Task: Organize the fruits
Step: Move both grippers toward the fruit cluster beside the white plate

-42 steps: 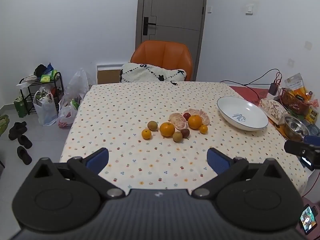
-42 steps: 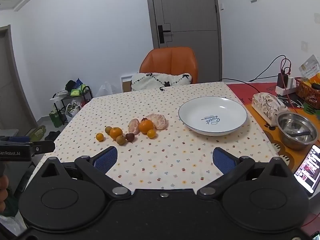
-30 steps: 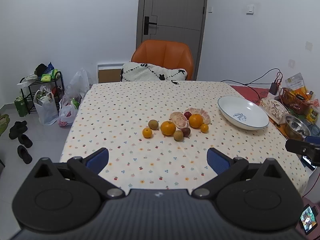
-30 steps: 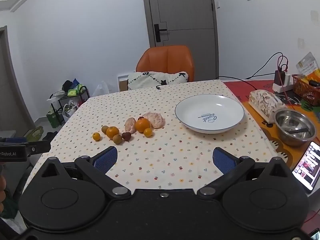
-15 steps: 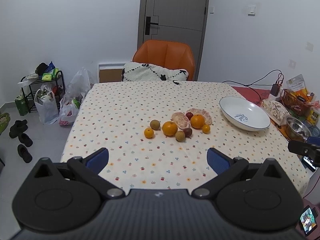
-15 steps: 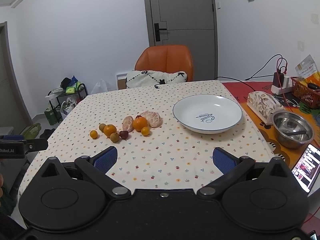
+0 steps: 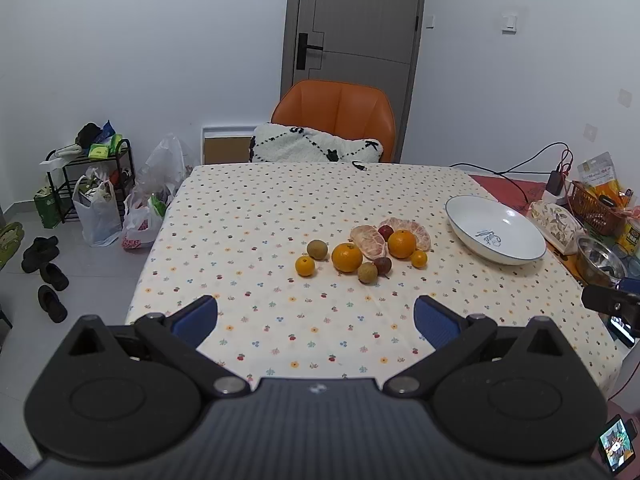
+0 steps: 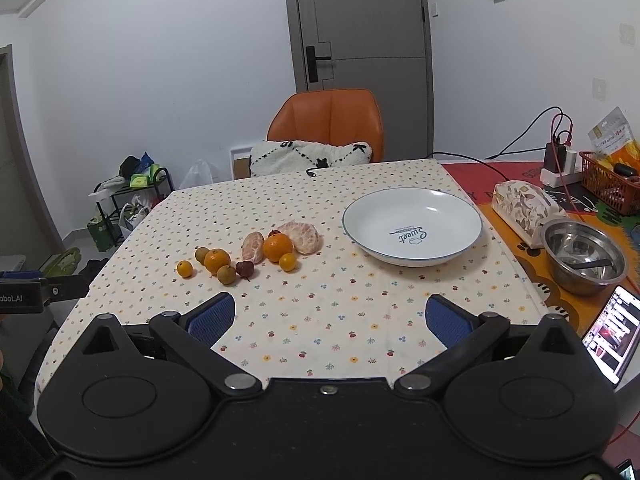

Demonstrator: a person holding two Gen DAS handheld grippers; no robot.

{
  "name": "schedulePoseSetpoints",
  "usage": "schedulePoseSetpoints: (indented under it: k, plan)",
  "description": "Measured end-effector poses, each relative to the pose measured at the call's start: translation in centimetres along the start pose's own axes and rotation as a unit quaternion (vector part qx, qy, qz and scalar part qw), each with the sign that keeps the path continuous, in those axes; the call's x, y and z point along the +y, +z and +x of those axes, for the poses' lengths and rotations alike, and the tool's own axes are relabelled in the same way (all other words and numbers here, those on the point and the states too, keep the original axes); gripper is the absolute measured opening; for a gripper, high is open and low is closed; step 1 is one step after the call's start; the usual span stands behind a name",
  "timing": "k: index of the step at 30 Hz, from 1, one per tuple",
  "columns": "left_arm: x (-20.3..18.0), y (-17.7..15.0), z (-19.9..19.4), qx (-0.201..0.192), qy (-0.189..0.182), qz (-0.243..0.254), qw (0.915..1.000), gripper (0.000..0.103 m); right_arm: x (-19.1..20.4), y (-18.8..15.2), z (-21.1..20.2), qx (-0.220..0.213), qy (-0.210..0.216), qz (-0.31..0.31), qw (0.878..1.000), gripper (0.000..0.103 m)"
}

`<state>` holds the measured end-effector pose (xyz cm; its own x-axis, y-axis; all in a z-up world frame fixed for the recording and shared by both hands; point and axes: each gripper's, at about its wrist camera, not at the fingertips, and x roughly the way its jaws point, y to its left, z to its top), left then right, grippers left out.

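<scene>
Since the earlier frames both cameras have drifted only slightly, so the fruit sits a touch lower and nearer in each view; nothing on the table has shifted. The left gripper (image 7: 316,320) hangs over the near edge of the tablecloth (image 7: 248,216) with its blue pads spread wide apart and nothing between them. The right gripper (image 8: 331,318) is likewise spread wide and holds nothing above the near cloth. Ahead of both lies the fruit cluster: a small tangerine (image 7: 305,266), a brown kiwi (image 7: 317,249), a large orange (image 7: 347,257), a second orange (image 7: 402,244), two peeled citrus pieces (image 7: 369,242) and a dark red fruit (image 7: 383,265), all grouped close together. To their right, apart from them, stands the white plate (image 8: 440,208), with no fruit in it.
</scene>
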<state>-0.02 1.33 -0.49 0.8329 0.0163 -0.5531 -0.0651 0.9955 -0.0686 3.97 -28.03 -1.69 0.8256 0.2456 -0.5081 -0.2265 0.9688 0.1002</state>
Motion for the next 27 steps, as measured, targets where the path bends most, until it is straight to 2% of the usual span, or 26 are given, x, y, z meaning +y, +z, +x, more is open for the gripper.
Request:
schedulePoseSetpoints:
  k: [23, 27]
  plan:
    - [0.40, 0.12, -0.23, -0.007, 0.000, 0.001, 1.0000, 0.103, 0.17, 0.30, -0.34, -0.005, 0.002, -0.003, 1.000, 0.103]
    - [0.38, 0.51, 0.42, -0.008, 0.005, 0.020, 0.9998, 0.103, 0.15, 0.34, -0.04, -0.004, 0.007, -0.006, 1.000, 0.103]
